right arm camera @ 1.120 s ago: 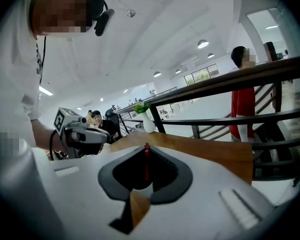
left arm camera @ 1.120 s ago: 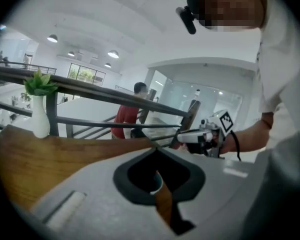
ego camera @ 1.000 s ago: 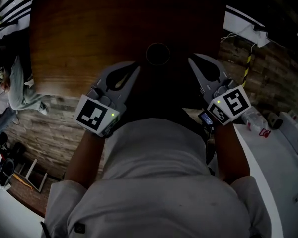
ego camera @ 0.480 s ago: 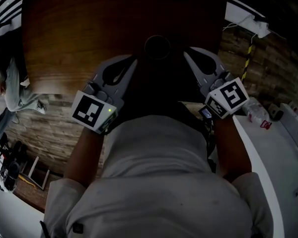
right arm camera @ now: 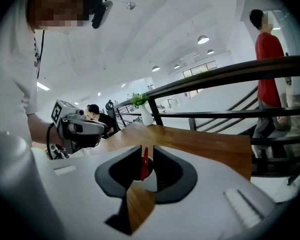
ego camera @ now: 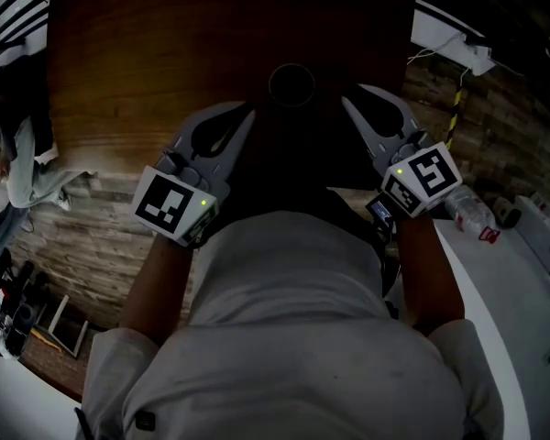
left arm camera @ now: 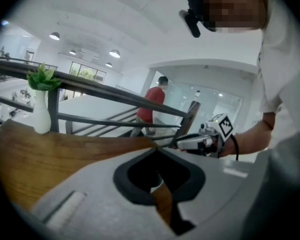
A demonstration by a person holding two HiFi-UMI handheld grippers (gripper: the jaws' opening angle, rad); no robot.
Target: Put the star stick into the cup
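Thin, light and probably stiff, the star stick (right arm camera: 144,165) seemingly stands in the cup (right arm camera: 153,182), best pinched mid-shaft; left tool (left arm camera: 155,149) closed empty, right tool (right arm camera: 148,149) slightly apart, empty.

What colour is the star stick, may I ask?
The star stick is red, clearest in the right gripper view.

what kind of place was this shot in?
Probably an open-plan office or atrium mezzanine: a wooden table beside a dark metal railing, round ceiling lights, and a white vase of greenery on the table.
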